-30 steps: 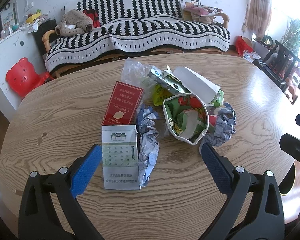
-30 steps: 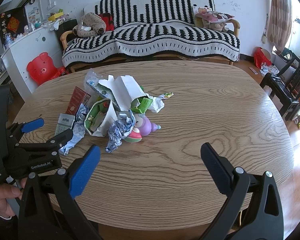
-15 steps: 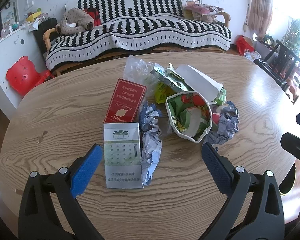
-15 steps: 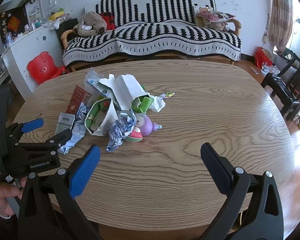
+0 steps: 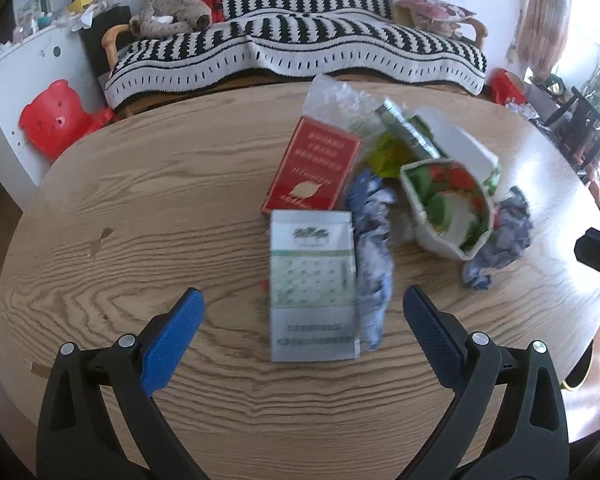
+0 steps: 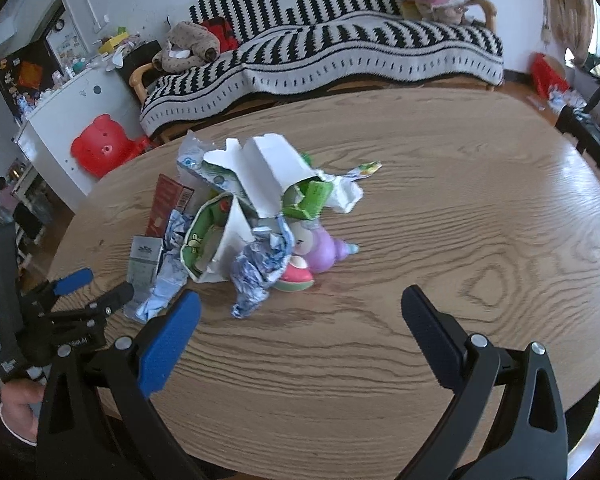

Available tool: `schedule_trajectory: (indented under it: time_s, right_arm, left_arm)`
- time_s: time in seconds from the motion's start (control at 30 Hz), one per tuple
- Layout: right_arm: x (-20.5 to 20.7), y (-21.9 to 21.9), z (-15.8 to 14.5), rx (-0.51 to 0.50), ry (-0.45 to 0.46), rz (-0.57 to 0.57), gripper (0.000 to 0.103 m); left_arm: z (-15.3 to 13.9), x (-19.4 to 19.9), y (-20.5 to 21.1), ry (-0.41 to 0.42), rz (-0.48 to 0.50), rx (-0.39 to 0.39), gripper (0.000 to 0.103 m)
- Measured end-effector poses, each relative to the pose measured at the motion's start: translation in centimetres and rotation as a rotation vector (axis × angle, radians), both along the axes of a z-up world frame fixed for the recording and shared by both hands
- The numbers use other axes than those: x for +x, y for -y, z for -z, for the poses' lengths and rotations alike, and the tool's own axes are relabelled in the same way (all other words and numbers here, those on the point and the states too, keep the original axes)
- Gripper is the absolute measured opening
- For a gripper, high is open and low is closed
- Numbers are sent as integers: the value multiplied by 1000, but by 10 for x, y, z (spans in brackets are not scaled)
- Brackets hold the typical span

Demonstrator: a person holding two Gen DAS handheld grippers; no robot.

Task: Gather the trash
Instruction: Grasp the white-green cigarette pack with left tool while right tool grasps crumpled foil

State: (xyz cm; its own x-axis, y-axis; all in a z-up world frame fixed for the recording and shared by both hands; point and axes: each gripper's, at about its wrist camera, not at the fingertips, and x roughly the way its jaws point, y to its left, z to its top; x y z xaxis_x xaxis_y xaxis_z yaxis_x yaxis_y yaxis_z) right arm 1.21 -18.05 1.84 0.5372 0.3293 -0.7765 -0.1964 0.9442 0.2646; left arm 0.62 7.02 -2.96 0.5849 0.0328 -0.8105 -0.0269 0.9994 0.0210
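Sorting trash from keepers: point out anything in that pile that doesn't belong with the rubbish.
A purple toy figure lies on its side at the pile's right edge, beside a red and green toy piece. Both look like intact playthings, unlike the crumpled paper and torn white carton around them on the table.

Home living room: striped sofa (image 6: 340, 48), wooden table (image 6: 460, 220).

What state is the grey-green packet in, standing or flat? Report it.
Flat. The grey-green packet lies face-up on the table, its printed front fully visible, ahead of the open left gripper.
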Motion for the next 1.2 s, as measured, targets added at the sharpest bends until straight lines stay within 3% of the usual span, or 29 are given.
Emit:
schedule_trajectory:
  time_s: [0.3, 0.63, 0.67, 0.7, 0.73, 0.8, 0.87, 0.97, 1.2]
  right_arm:
    - [31, -27, 21, -15, -40, -20, 97]
    - [46, -44, 39, -63, -57, -28, 93]
    - [46, -47, 40, -69, -58, -31, 90]
    - [47, -50, 42, -75, -59, -35, 87]
    - [47, -52, 43, -79, -60, -38, 81]
    - [46, -54, 44, -112, -54, -26, 64]
    - [44, -53, 40, -115, -37, -22, 46]
    - [38, -43, 26, -60, -15, -10, 33]
    - [16, -22, -3, -48, 80, 9, 29]
  left_arm:
    - [29, 33, -15, -38, -44, 15, 97]
    - [45, 43, 2, -70, 33, 35, 94]
    - [44, 43, 0, -68, 32, 23, 90]
    - [44, 42, -2, -71, 31, 8, 78]
    - [44, 42, -4, -83, 32, -15, 66]
    - [41, 39, -5, -82, 27, -11, 54]
    - [36, 36, -7, -88, 22, -35, 53]
    - [22, 30, -8, -66, 22, -43, 53]
    - [-9, 17, -7, 40, 1, -38, 53]
